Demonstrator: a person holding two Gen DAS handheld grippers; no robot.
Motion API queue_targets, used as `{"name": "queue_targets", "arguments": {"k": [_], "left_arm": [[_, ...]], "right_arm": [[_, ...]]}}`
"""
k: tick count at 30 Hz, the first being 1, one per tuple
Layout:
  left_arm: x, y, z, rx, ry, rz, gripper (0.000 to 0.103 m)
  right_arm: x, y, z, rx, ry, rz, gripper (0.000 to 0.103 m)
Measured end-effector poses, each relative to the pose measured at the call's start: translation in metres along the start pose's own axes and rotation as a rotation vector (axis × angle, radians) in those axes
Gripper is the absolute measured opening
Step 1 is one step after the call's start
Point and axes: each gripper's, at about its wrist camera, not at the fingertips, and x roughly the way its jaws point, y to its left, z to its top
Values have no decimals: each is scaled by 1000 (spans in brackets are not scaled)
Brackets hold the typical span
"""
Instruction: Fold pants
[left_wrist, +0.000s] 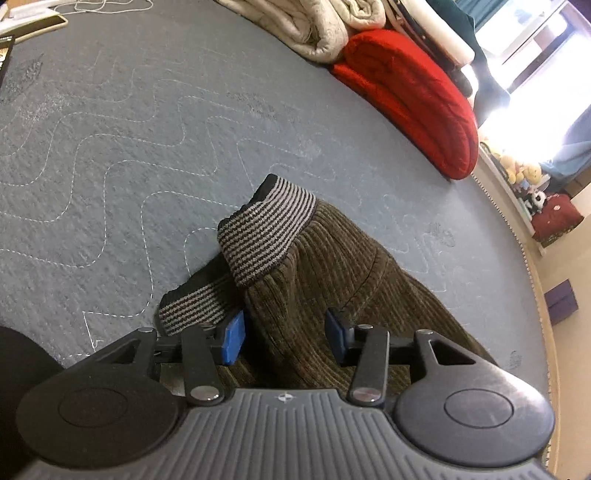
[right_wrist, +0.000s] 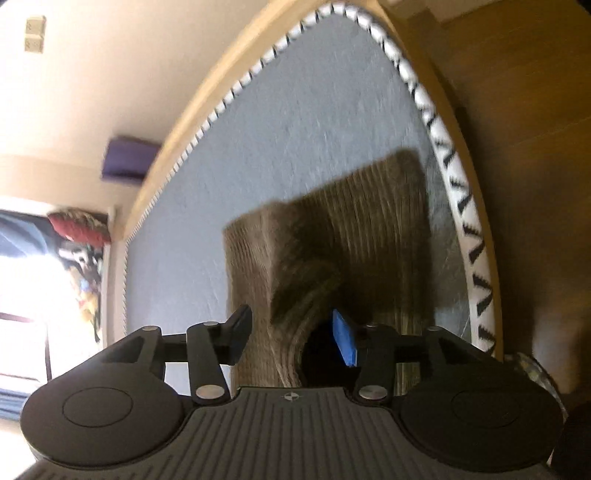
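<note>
Brown corduroy pants (left_wrist: 332, 266) lie bunched on the grey-blue quilted mattress (left_wrist: 129, 147), with a black-and-grey striped waistband (left_wrist: 266, 236) folded up at the top. My left gripper (left_wrist: 284, 338) is open, its blue pads on either side of the corduroy just below the waistband. In the right wrist view the trouser legs (right_wrist: 332, 236) lie flat toward the mattress corner. My right gripper (right_wrist: 291, 336) is open over a raised fold of the leg fabric, which sits between the fingers. That view is blurred.
A red folded quilt (left_wrist: 413, 99) and a beige blanket (left_wrist: 317, 26) lie at the far side of the mattress. The mattress edge with corded piping (right_wrist: 465, 206) runs close to the legs. A purple box (right_wrist: 129, 155) sits on the floor beyond.
</note>
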Motion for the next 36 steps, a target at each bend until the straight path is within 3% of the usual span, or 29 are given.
{"name": "queue_targets", "arguments": {"k": [2, 5, 6, 8, 11, 13, 15, 16, 18, 21, 22, 24, 26, 28, 29, 31, 34, 36], "left_arm": [[3, -1, -2, 9, -2, 16, 50], [4, -5, -2, 40, -31, 36, 15], [1, -7, -2, 56, -53, 27, 11], [-13, -14, -2, 106, -123, 6, 10], [-40, -34, -5, 254, -223, 24, 10], [-39, -37, -10, 279, -163, 112, 11], [-20, -26, -15, 217, -4, 205, 20], [-15, -23, -17, 192, 31, 259, 23], [-16, -24, -20, 193, 5, 382, 54], [-35, -44, -27, 287, -169, 505, 56], [-40, -51, -30, 330, -221, 504, 56], [-44, -68, -40, 439, -283, 413, 56], [-42, -82, -48, 539, -284, 274, 56], [-33, -87, -57, 592, -215, 157, 56], [-21, -87, -60, 601, -145, 152, 56], [20, -79, -70, 609, 128, 222, 57], [18, -79, -72, 612, 90, 231, 58], [9, -87, -77, 661, 12, 207, 58]], "right_arm": [[7, -2, 0, 19, 19, -27, 52], [9, 2, 3, -10, 9, -41, 51], [8, 5, 3, -22, 3, -30, 49], [1, 13, 8, -64, -25, -1, 15], [-35, 39, 9, -243, -230, 73, 9], [-46, 54, 1, -391, -307, 25, 9], [-38, 58, -5, -502, -308, -160, 9], [-31, 55, -6, -523, -291, -258, 9], [-15, 41, -6, -492, -232, -407, 10], [-13, 31, -5, -439, -231, -455, 11], [-13, 33, -5, -453, -235, -450, 11], [-12, 40, -8, -491, -249, -445, 11], [-14, 43, -6, -496, -255, -442, 11], [-15, 43, -8, -494, -264, -459, 14], [-15, 45, -9, -493, -275, -472, 19], [-15, 44, -8, -495, -308, -512, 28], [-17, 39, -3, -472, -312, -529, 45], [-14, 34, 0, -446, -286, -528, 48]]}}
